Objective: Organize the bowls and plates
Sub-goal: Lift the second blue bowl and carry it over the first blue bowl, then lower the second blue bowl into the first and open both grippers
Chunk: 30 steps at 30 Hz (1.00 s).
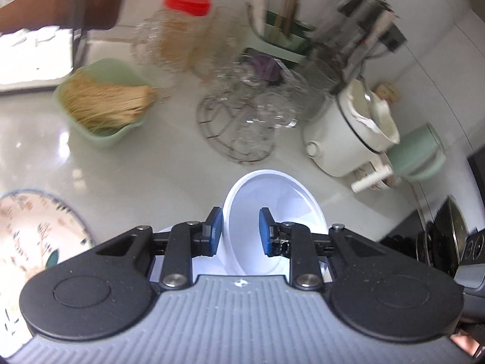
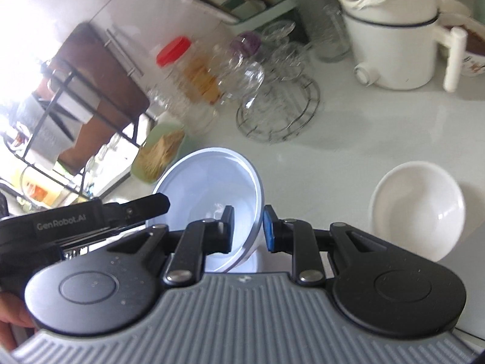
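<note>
The right gripper (image 2: 248, 229) has its fingers closed on the rim of the pale blue bowl (image 2: 209, 188), one pad inside, one outside, holding it tilted above the worktop (image 2: 333, 139). The left gripper (image 1: 239, 232) straddles the opposite rim; its fingers look spread a little wider than the wall, though blur makes contact hard to judge. Keep the bowl level, carry it slowly to the white bowl (image 2: 418, 209) nearby, and nest it before letting go.
</note>
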Tool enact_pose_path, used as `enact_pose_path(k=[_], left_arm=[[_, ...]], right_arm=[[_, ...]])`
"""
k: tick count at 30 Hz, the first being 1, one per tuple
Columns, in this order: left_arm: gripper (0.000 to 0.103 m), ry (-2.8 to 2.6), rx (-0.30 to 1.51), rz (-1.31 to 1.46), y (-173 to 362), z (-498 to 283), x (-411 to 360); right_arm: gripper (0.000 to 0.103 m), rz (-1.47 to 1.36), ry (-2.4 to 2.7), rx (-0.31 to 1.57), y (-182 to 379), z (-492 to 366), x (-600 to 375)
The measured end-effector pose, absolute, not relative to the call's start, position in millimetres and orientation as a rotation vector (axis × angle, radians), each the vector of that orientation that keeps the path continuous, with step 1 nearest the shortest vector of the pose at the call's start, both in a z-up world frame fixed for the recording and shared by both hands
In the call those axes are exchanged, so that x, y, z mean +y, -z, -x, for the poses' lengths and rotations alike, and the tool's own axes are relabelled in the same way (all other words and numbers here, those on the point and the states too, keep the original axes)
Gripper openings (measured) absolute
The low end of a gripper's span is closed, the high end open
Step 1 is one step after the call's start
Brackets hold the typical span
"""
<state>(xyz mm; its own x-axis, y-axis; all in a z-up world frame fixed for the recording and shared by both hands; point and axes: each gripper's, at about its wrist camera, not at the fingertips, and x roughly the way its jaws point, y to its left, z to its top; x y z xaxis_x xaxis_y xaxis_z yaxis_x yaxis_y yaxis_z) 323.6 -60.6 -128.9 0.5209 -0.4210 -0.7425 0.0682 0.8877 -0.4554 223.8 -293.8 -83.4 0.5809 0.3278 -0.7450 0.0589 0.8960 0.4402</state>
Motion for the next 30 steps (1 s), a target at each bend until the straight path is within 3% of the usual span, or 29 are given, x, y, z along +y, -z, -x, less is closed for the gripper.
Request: enact_pose_path(k=[11, 30], left_arm=[[0.029, 0.217, 1.026, 0.378, 143, -318, -28], [0.029, 0.165, 1.138, 0.317, 178, -320, -32]], right_arm=[[0.024, -0.289, -0.259, 1.015, 96, -233, -251], [0.024, -0.28, -0.289, 1.103, 131, -236, -247]])
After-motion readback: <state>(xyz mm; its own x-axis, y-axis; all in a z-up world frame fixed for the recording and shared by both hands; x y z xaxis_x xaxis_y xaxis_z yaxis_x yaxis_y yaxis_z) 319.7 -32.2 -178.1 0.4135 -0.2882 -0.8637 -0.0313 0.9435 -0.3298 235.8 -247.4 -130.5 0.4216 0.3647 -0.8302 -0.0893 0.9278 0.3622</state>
